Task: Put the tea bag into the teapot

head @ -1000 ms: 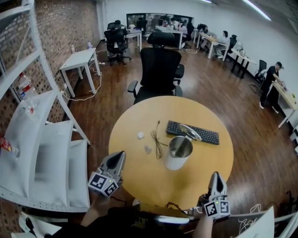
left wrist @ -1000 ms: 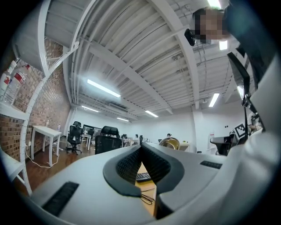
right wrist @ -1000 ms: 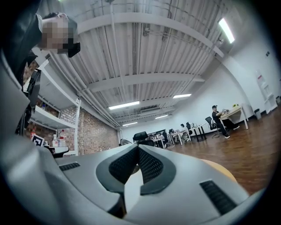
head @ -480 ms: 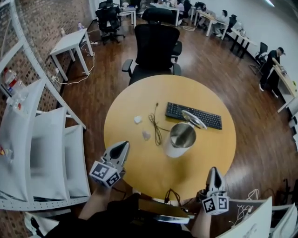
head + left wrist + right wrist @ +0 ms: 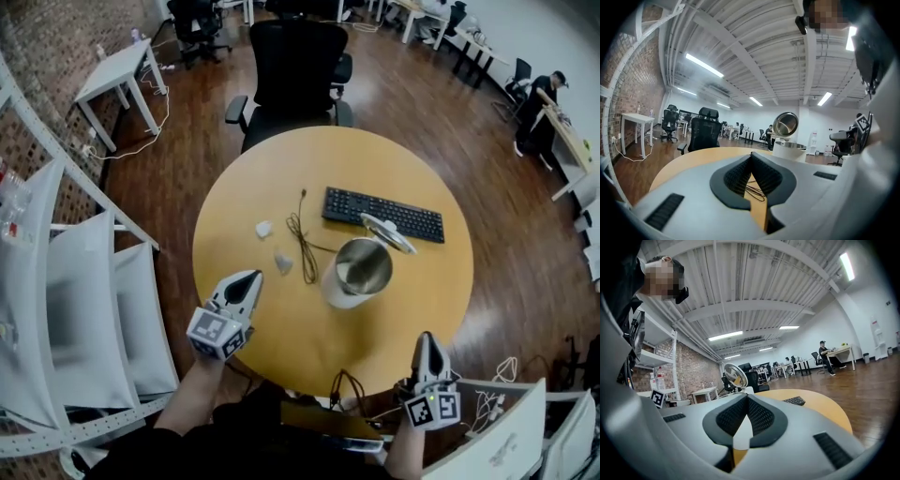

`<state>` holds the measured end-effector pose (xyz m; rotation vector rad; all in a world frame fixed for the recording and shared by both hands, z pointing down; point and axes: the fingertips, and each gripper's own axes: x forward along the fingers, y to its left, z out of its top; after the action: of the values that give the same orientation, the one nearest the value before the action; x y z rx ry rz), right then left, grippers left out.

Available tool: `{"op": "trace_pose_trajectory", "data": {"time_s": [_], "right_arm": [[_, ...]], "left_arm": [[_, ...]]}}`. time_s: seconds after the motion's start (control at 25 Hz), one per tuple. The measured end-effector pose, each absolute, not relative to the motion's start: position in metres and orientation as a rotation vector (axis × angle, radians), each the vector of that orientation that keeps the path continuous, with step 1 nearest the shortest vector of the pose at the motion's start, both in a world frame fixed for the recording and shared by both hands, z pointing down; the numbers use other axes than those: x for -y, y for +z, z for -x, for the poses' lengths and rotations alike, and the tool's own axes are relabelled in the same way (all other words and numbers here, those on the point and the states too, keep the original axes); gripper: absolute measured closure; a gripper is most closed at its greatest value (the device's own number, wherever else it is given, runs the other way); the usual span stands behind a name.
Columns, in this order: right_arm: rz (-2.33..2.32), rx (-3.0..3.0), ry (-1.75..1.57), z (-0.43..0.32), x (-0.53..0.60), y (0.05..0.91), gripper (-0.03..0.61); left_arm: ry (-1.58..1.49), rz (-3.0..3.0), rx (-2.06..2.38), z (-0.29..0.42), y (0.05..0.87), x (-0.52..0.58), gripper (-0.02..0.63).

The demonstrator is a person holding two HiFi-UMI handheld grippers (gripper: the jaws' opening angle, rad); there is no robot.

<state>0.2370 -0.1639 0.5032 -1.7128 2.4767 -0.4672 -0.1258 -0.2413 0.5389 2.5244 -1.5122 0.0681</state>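
Left gripper and right gripper hover by the bench's near edge in head view, and the tea bag lies left of the open teapot. Left gripper view: jaws together, empty. Right gripper view - same.

Free tabletop near edge; cable, teapot, keyboard crowd centre.
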Motion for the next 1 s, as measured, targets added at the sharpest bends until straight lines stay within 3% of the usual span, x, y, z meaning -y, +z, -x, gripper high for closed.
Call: {"op": "trace_pose_trajectory", "data": {"time_s": [0.16,0.32,0.64,1.0], "right_arm": [[1.78,-2.456,-0.478,-0.241,0.16,0.501,0.577],[1.843,-2.438,-0.482,-0.239,0.155,0.498,0.578],[1.975,-2.382,-0.521,-0.237,0.144,0.502,0.577],[2.079,-2.301,-0.527,-0.238,0.125,0.5,0.577]], "left_arm": [[0.157,-2.525,1.465,0.118,0.569,0.268,0.61],[0.269,-2.483,1.424,0.116,0.608,0.293,0.486],[0.557,-2.41,1.323,0.109,0.694,0.334,0.386],[0.831,-2.388,1.293,0.105,0.74,0.346,0.373]]}}
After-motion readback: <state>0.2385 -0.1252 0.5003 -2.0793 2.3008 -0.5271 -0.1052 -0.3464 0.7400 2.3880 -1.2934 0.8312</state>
